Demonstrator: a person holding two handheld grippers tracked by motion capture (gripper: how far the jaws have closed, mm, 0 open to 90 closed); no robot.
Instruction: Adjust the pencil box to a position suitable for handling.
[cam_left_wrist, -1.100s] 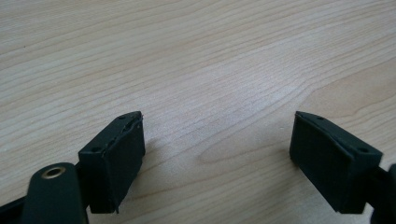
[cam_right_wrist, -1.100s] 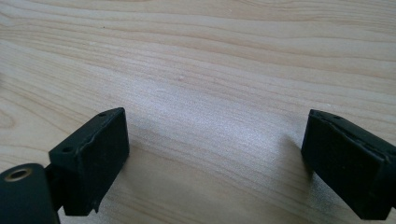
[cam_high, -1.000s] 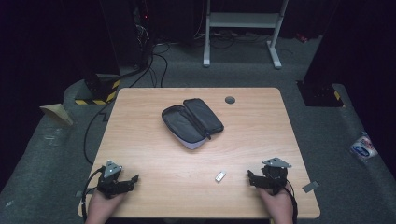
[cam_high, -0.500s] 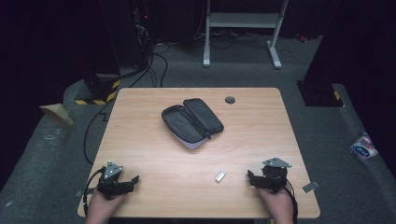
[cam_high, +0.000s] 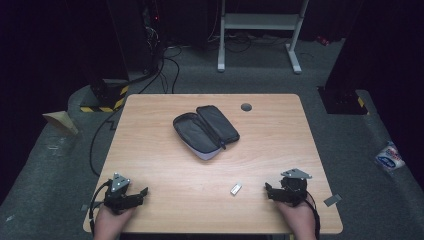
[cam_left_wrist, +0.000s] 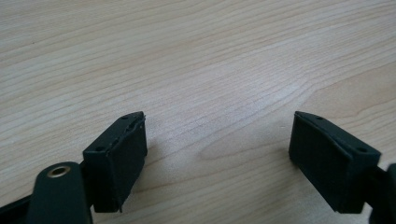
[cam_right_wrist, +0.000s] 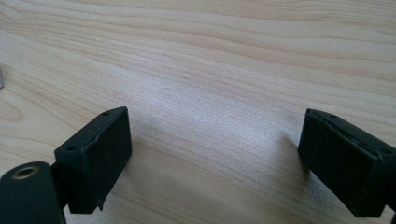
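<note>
A dark zip case (cam_high: 206, 131) lies open in the middle of the wooden table (cam_high: 150, 145). A small silver-white object (cam_high: 236, 188) lies near the front edge. My left gripper (cam_high: 142, 192) rests on the table at the front left, held by a hand, its jaws pointing right. In the left gripper view the left gripper (cam_left_wrist: 217, 154) is open over bare wood. My right gripper (cam_high: 267, 192) rests at the front right, jaws pointing left toward the small object, a short way from it. In the right gripper view the right gripper (cam_right_wrist: 215, 161) is open with nothing between its jaws.
A dark round disc (cam_high: 246, 107) sits near the table's far edge. Cables (cam_high: 150, 75) and a black-and-yellow striped base (cam_high: 102, 95) lie on the floor at the back left. A white frame (cam_high: 260, 30) stands behind the table. A white packet (cam_high: 389, 156) lies on the floor at right.
</note>
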